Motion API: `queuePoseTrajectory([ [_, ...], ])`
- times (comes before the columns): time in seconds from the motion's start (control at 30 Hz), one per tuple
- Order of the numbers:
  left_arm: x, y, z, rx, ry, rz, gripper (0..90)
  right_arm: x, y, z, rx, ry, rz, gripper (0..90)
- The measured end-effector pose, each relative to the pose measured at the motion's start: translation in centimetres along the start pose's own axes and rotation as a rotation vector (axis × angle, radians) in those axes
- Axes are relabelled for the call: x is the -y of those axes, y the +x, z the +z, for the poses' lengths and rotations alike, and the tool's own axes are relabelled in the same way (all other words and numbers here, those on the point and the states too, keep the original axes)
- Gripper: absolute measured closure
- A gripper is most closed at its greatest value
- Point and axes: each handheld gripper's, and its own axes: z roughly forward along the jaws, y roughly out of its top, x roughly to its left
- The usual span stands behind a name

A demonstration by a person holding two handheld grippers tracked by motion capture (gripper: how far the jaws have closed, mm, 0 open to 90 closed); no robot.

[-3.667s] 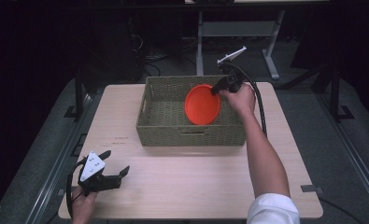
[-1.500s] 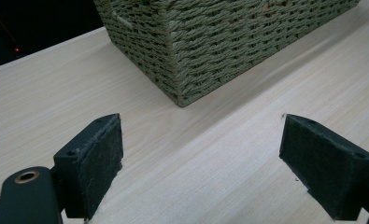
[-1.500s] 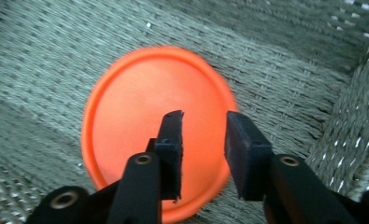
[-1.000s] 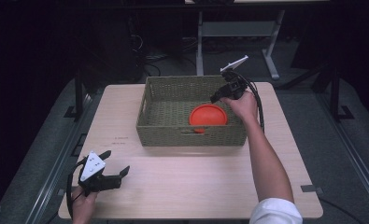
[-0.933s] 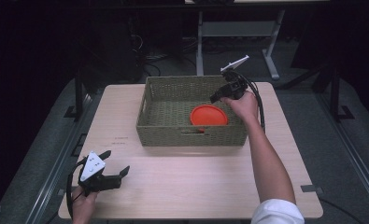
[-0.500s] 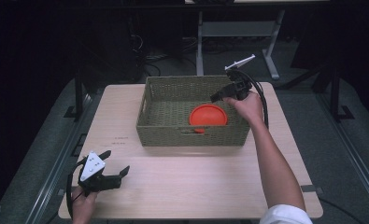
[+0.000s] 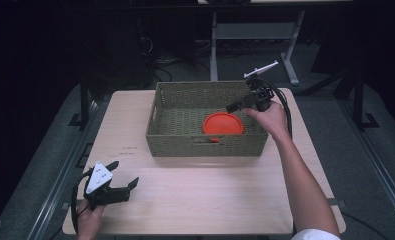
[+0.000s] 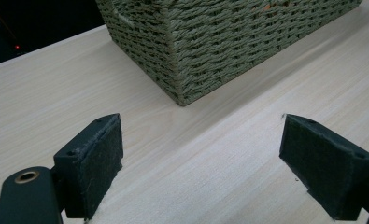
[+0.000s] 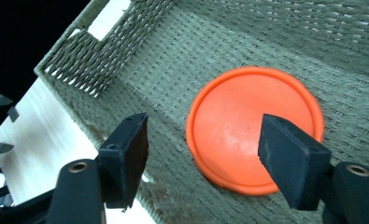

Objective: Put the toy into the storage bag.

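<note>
An orange disc (image 7: pixel 223 123) (image 9: pixel 254 126) lies flat on the floor of the woven green basket (image 7: pixel 167 142) (image 9: pixel 140 70), near its front right corner. My right gripper (image 7: pixel 234 106) (image 9: pixel 215 156) hovers above the basket's right side, open, with nothing between its jaws and the disc below them. My left gripper (image 7: pixel 125 176) (image 8: pixel 203 163) rests near the table's front left corner, open and empty, facing a corner of the basket (image 8: pixel 210 51).
The basket stands at the back middle of a light wooden table (image 7: pixel 205 195). Bare tabletop stretches between the basket and the front edge. Dark floor, table legs and cables lie behind the table.
The orange disc went from tilted in my right gripper to lying flat in the basket. The right gripper let it go, opened and rose slightly. The left gripper stayed still.
</note>
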Motion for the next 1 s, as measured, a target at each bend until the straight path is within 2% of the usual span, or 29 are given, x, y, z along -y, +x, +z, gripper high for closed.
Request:
queuePoseTrajectory([
  [0.23,0.0,0.0,0.0,-0.001,-0.005,-0.009,12.9,0.8,0.6,-0.7,-0.022,0.000,-0.018,27.3],
  [0.6,0.0,-0.1,0.0,-0.001,0.004,-0.008,12.8,2.1,1.8,-2.2,-0.052,-0.016,-0.062,24.8],
  [1.0,-0.1,0.0,0.1,-0.003,0.005,-0.014,12.9,4.4,2.3,-3.5,-0.080,-0.027,-0.079,22.8],
])
